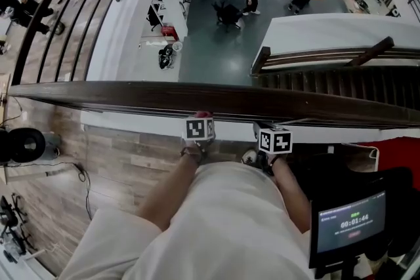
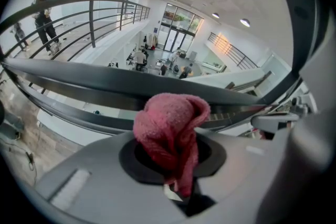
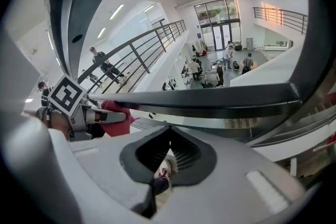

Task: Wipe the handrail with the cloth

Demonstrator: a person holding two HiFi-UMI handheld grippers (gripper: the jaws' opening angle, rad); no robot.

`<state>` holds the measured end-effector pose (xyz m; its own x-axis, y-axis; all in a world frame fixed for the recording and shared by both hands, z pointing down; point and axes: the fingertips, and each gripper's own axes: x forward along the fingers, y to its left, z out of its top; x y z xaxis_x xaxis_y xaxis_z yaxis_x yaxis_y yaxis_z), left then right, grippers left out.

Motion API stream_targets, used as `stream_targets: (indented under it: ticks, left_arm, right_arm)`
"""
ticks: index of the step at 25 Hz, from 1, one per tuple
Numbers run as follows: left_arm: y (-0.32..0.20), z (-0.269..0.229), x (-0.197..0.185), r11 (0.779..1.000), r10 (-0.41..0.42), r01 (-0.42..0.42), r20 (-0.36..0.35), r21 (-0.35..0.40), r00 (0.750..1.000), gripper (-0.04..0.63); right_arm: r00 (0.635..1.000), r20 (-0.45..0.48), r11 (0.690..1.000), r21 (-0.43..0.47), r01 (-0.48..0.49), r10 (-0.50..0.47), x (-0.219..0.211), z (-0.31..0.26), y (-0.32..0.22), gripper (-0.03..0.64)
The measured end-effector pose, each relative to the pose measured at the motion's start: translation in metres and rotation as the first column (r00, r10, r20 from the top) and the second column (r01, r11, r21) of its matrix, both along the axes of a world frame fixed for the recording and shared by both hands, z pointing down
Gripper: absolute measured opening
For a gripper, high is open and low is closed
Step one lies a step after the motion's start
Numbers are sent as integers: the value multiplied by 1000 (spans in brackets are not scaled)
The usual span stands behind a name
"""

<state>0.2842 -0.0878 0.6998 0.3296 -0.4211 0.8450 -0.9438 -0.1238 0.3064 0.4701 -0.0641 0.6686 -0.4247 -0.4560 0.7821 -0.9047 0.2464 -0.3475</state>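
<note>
The cloth [image 2: 169, 126] is a red terry rag: light, soft and floppy, with nothing fragile about it. I judge it will fold and drag, not slide, so it should be held by a thick bunch with a loose wad left proud of the tips to do the rubbing. That is roughly how it sits now. The left gripper [image 1: 199, 122] has its fingers pinched on the cloth. A rounded lump bulges above and ahead of the tips, and a thinner tail hangs down through the hollow between the pads. The grip seems to be on the gathered middle, not a corner, so I don't expect it to pull free under light pressure.

From the head view the red wad sits right at the near edge of the dark wooden handrail [image 1: 131, 96], which runs across in front of me above the open hall below. In the right gripper view the wad looks to be touching the rail's near side, though I can't tell how firmly.

The right gripper [image 3: 168, 128] hangs just beside the left and below the rail, with its fingers pressed together on nothing.
</note>
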Motion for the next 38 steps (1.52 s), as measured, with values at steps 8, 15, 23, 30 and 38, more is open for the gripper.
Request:
stream_targets:
  ticks: [8,15,23,30,38]
  left_arm:
    - [13,9,21,1000,2,-2,22,4,1000,87]
    - [12,4,59,999,48,-48,39,3,998,87]
    - [16,5,96,998,17,-14,43,-54,999,87]
    - [33,3,113,991,63,-49,116,-126,991,86]
    - [22,-5,185,973,229,-229,23,-13,973,86]
  right_arm:
    - [999,-14,999,-5,47,-47,19,14,13,3]
    - [996,-34,996,-4,87,-87,42,13,15,3]
    - [997,18,997,-26,73,-72,77,11,17,3]
    - [998,43,996,-65,57,-54,96,19,27,3]
    - [998,53,998,-45,38,-36,105,18,32,3]
